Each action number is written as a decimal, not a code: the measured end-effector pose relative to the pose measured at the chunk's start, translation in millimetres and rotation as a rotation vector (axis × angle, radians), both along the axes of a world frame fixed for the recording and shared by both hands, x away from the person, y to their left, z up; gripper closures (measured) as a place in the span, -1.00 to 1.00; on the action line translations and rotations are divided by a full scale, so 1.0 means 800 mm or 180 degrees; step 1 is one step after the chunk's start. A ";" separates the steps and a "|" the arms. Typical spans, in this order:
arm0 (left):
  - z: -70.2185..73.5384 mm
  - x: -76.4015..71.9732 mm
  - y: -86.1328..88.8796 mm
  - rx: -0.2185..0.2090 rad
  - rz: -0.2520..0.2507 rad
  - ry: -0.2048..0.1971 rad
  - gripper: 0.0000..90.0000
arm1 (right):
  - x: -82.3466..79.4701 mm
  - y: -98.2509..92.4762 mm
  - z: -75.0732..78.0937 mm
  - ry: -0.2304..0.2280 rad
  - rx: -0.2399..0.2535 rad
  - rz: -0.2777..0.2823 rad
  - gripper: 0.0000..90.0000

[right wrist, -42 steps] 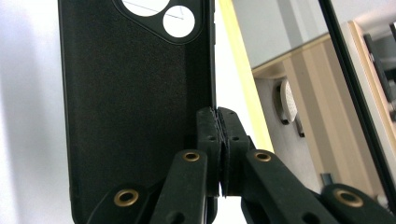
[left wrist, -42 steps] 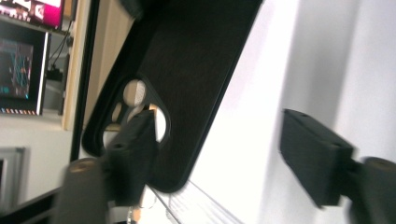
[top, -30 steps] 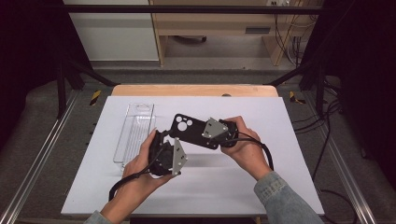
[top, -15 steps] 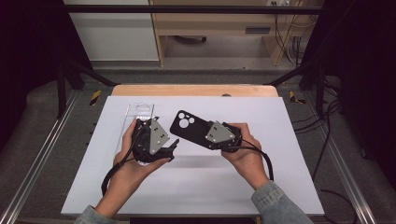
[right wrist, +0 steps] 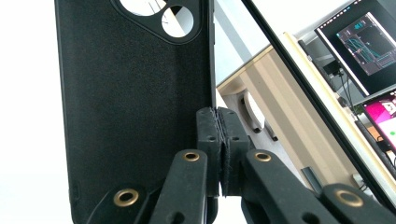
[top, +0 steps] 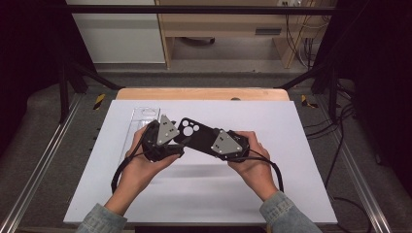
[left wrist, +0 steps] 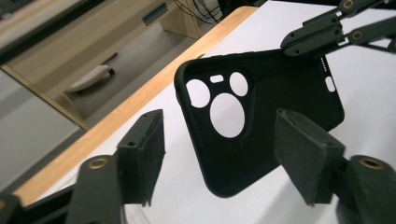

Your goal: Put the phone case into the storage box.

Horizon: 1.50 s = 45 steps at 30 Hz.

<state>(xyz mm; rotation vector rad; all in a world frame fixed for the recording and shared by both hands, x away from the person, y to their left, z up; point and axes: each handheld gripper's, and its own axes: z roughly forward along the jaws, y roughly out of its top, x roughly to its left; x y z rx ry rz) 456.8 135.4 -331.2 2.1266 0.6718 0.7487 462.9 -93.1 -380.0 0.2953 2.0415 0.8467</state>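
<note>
Nearest the person, the right gripper (top: 214, 141) is seen with its jaws pressed together on one long side wall of a black phone case (top: 198, 137), which is held clear of the white table (top: 301, 145). The left gripper (top: 171, 141) is poised at the case's camera end with its jaws apart, a pad (left wrist: 302, 158) on either side and neither touching.

The case is judged to be light and flexible, a thin shell with a matte, slightly grippy skin. It would be expected to bend or twist if pinched at a single edge, and it is not thought fragile. A hold on a side wall or rim, as on the right, is judged sound. For the left, the short end or the solid strip beside the camera cut-outs (left wrist: 219, 95) would be preferred, the thin bridges between the openings being avoided.

The closed grip on the wall is made plain in the right gripper view, where the textured inner face (right wrist: 135, 93) is also shown. The open gap of the left jaws is given by the left gripper view. In the high view a clear plastic tray (top: 141, 127) is seen lying beyond the left hand (top: 141, 167), and the wooden edge (top: 199, 94) is seen at the far side.
</note>
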 end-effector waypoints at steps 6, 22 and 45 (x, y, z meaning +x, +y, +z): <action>-0.002 0.010 0.000 -0.0112 -0.0026 0.0190 0.16 | 0.000 -0.002 -0.005 -0.0007 0.0016 -0.0025 0.98; -0.008 0.039 0.004 -0.0306 0.0149 0.0543 0.71 | 0.002 -0.002 -0.016 0.0039 0.0052 -0.0044 0.97; 0.034 0.041 0.012 0.0296 0.0032 0.0046 0.85 | -0.029 -0.065 -0.029 0.0384 0.1466 -0.0462 -0.42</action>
